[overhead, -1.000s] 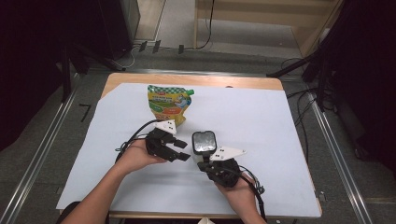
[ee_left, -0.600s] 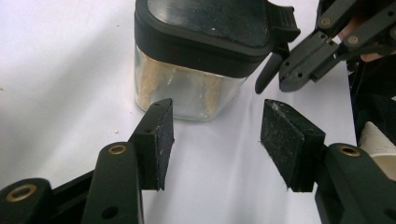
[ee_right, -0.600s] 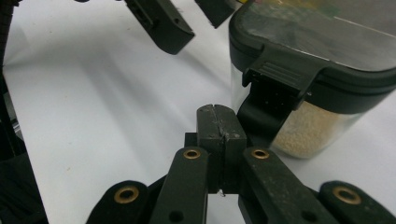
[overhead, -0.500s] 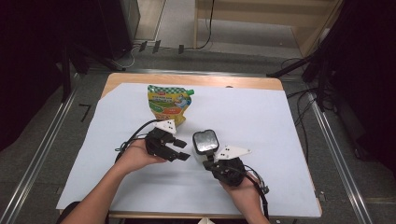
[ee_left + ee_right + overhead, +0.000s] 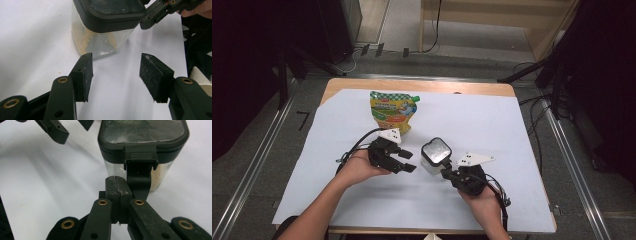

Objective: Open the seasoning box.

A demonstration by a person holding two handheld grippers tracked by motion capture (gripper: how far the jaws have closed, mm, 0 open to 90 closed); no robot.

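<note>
We found the table (image 5: pixel 522 125), under a pale sheet, carrying two items. One yellow-and-green printed pouch (image 5: pixel 392 113) stood near the far edge, well apart from the work. One clear square jar (image 5: pixel 435 156) with a black lid stood at mid-table between the two grippers; a little pale powder lay in its bottom, and its lid latch (image 5: pixel 139 180) hung down the near wall.

Against the frames from a second earlier, the right gripper (image 5: pixel 446 173) had shifted slightly across the table toward the jar, while the jar, the pouch and the left gripper (image 5: pixel 408 161) had kept their places. The right gripper's jaws were pressed together on nothing, their tip just beside the hanging latch; we could not tell whether it touched. The left gripper's jaws stood moderately apart and empty, aimed at the jar's side but short of it.

We judged this as preparation to work the latch with the closed tip while the left gripper steadied the jar; the lid remained seated.

Count: one table, one pouch, one jar, two grippers.
</note>
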